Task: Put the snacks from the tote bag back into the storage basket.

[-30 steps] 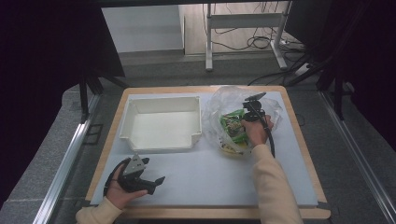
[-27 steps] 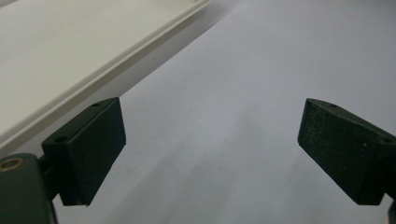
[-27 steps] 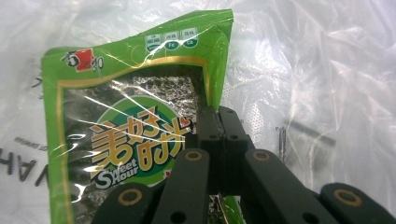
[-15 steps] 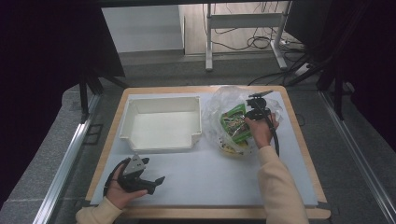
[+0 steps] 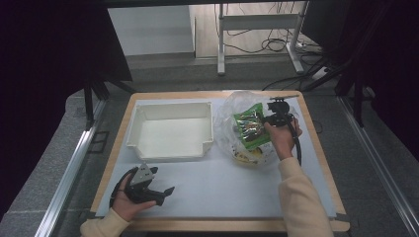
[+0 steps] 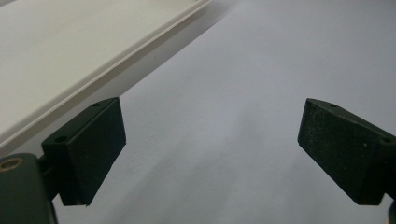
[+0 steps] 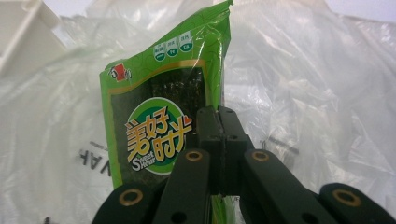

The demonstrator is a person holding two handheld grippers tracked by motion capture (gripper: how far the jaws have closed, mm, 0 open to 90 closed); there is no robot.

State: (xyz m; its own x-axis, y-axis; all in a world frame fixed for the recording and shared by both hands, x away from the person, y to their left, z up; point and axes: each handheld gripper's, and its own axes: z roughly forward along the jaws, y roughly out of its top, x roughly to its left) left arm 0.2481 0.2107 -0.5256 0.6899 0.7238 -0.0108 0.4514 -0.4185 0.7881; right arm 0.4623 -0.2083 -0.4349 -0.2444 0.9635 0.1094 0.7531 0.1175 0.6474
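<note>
High view: the right tool [image 5: 274, 114] sits over the clear plastic bag [image 5: 237, 106] at the far right of the counter [image 5: 222, 190], its jaws pinched together on the edge of a green snack packet [image 5: 251, 129]. The packet stands up out of the bag's crumpled opening, which suggests it is gripped by the rim so that it can come clear of the loose film without dragging the bag along; that is a reading, not something seen. The white tray [image 5: 170, 132], empty and open-topped, lies just left of the bag, a likely place for whatever comes out. In the right gripper view the packet [image 7: 163, 116] is glossy, flat and thin, bright green with a dark window, a round logo and the words "Sweet Hour"; it should flex and slip easily. The left tool [image 5: 148, 186] rests in the hand at the near left, jaws spread wide and holding nothing, seemingly waiting.
</note>
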